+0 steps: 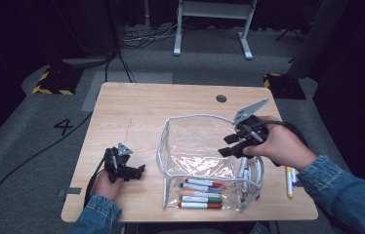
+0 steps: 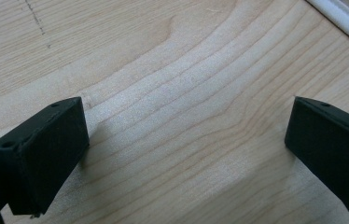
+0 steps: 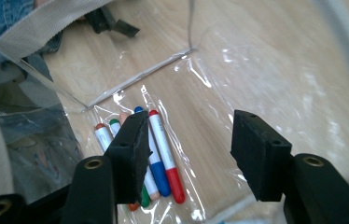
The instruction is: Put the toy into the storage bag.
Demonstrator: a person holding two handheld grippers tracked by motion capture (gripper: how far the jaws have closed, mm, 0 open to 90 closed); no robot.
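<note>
Markers (image 1: 202,193) lie side by side at the near end of a clear plastic pouch (image 1: 196,161) with a white rim, which stands open on the near right part of the wooden table (image 1: 136,112); from the right gripper view they show through the clear bottom below the jaws. Two more markers (image 1: 290,179) lie on the table to the right of the pouch, near the person's denim sleeve. The right gripper (image 1: 233,145) hangs over the pouch's open mouth, its jaws apart with nothing between them. Left of the pouch, well apart from it, the left gripper (image 1: 139,171) rests low over bare wood, its jaws wide apart and empty.
</note>
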